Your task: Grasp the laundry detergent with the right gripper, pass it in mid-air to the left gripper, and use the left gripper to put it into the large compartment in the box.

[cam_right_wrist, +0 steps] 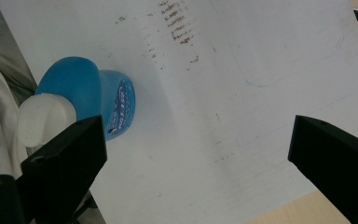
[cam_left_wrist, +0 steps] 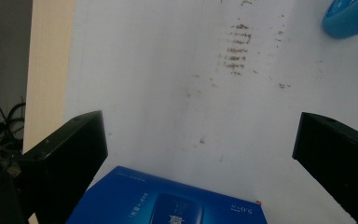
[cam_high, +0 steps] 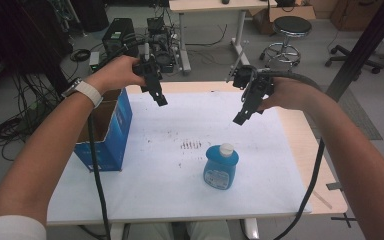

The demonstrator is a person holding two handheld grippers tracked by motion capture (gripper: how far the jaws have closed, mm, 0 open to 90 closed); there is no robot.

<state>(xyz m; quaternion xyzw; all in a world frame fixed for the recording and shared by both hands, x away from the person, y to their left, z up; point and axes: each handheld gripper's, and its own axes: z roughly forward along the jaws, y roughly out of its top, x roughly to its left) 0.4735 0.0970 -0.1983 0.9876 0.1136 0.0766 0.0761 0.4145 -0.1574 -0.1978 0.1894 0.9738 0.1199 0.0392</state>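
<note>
Both grippers are hanging above the white-covered wooden table (cam_high: 145, 200), and neither is touching anything: the left gripper (cam_high: 159, 98) is hovering at about ten o'clock from the table's middle with its jaws standing wide and empty, and the right gripper (cam_high: 242, 116) is hovering at about one o'clock, its jaws likewise spread wide with nothing between them. The squat blue plastic bottle with a white cap (cam_high: 220, 166) is standing upright on the white cover at about five o'clock from the middle, nearer the right gripper and well apart from the left. The likeliest trouble, as I am judging it, is tipping: the bottle looks rounded and smooth, so a jaw arriving off-centre or catching the cap could be knocking it over or letting it slip out as the jaws are closing. The open blue cardboard box (cam_high: 107, 132) is sitting at nine o'clock on the table's left edge, close under the left gripper, and its raised flaps could be catching a jaw or the trailing cable on a low pass. A patch of brown smudges (cam_high: 190, 145) is lying between box and bottle; it is blocking nothing, and the path from the right gripper down to the bottle looks open.
</note>
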